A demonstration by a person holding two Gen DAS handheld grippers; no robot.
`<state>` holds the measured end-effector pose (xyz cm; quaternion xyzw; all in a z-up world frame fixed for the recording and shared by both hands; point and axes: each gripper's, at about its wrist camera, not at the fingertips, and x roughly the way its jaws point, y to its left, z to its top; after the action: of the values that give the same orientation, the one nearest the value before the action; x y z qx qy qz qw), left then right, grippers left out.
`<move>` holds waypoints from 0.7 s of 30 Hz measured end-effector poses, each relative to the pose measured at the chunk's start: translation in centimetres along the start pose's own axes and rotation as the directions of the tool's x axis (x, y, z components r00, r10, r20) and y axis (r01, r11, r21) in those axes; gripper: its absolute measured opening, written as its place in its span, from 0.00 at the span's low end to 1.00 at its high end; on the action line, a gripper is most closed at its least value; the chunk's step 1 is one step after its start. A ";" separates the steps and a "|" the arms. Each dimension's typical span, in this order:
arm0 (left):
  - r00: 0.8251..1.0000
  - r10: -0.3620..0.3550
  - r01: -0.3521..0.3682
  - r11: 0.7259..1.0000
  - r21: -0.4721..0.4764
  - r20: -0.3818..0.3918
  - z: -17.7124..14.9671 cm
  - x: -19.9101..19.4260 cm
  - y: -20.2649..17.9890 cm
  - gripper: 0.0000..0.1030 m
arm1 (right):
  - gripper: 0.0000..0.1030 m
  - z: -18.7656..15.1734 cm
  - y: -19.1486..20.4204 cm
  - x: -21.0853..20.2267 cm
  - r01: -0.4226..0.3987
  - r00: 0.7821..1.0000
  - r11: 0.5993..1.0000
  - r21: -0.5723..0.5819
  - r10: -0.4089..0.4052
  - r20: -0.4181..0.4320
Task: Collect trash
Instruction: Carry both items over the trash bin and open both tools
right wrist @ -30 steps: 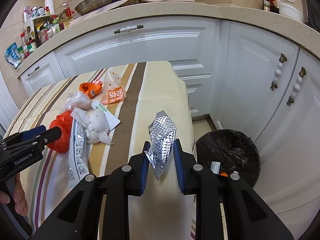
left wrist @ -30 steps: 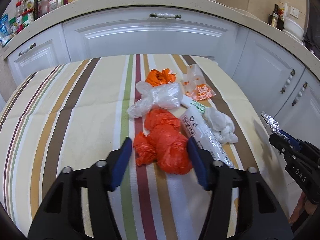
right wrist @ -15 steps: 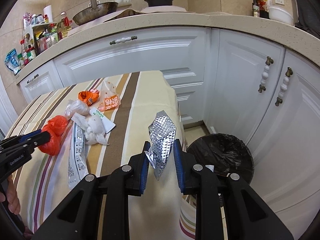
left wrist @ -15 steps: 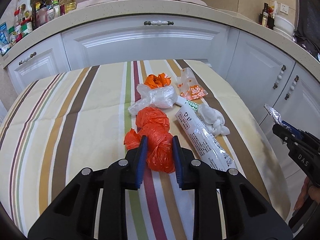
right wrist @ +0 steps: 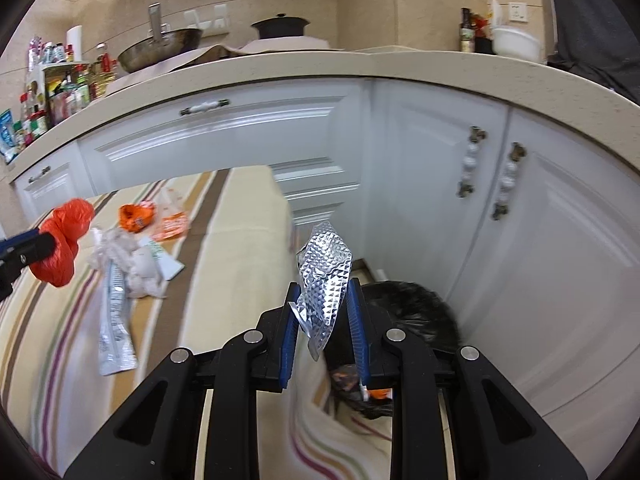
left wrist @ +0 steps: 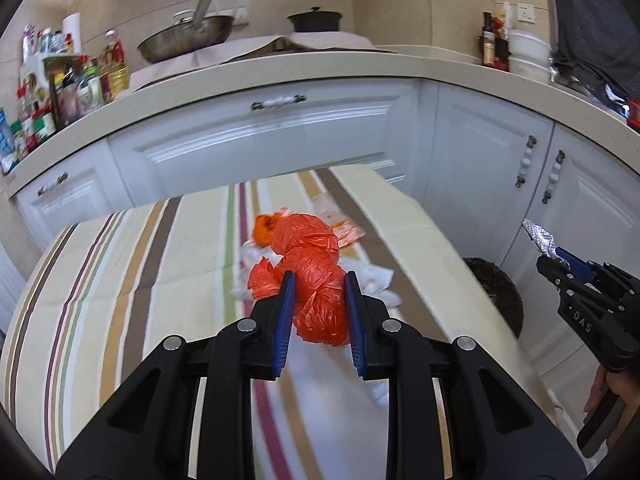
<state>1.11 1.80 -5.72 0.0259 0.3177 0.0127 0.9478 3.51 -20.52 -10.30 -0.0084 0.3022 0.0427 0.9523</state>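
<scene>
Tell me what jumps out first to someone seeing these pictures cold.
The orange bag stands out most, clamped in the left gripper and lifted above the striped table. Next, the shiny foil wrapper pinched in the right gripper, hanging beyond the table's edge toward the black bin on the floor by the white cabinets. More litter lies on the table.

Table w/ striped cloth [right wrist: 236, 248] carries a small orange bag [right wrist: 136, 216], clear wrapper w/ orange print [right wrist: 172, 222], white crumpled plastic [right wrist: 132, 260], a white card [right wrist: 166, 262] & long printed clear sleeve [right wrist: 114, 320], all near its middle.
</scene>
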 end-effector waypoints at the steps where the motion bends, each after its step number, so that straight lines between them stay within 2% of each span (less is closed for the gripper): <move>1: 1.000 -0.011 0.011 1.000 0.007 0.002 0.3 0.2 -0.6 0.23 | 0.24 0.0 -0.5 0.0 0.012 1.000 1.000 0.004 -0.012 0.002; 12: 0.990 -0.138 0.136 0.981 0.139 0.006 2.7 3.5 -11.1 0.23 | 0.24 -0.3 -5.9 0.6 0.112 0.993 0.993 0.033 -0.113 0.019; 21: 0.986 -0.162 0.167 0.964 0.208 -0.039 3.1 7.3 -17.7 0.23 | 0.24 -0.7 -9.0 2.3 0.140 0.990 0.989 0.048 -0.141 0.014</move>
<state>8.91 -15.67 -8.64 0.0996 0.3286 -0.0996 0.9339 5.80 -29.29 -12.26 -0.0068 0.2933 -0.0315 0.9555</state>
